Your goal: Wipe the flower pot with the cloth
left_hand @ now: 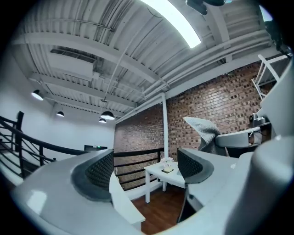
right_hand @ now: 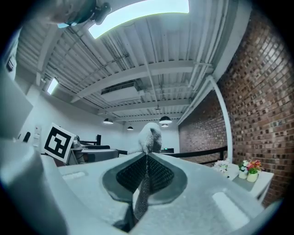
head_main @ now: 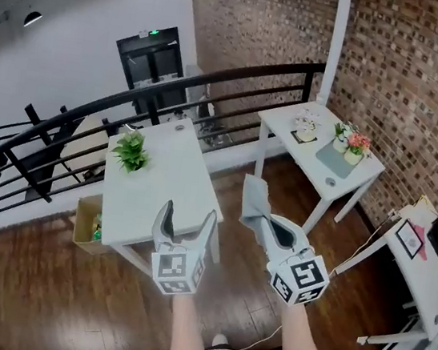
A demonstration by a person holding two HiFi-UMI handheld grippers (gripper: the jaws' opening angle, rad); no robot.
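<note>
Holding both arms out level: right gripper clamped on the cloth, left gripper with jaws apart, empty.

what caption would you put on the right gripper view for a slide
Right gripper shut on the grey cloth, flower pots on a white table far right

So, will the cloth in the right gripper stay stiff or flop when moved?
Probably floppy: the cloth is squeezed thin in the right gripper and its free end curls over. Likely light too: one small pinch holds it all up.
</note>
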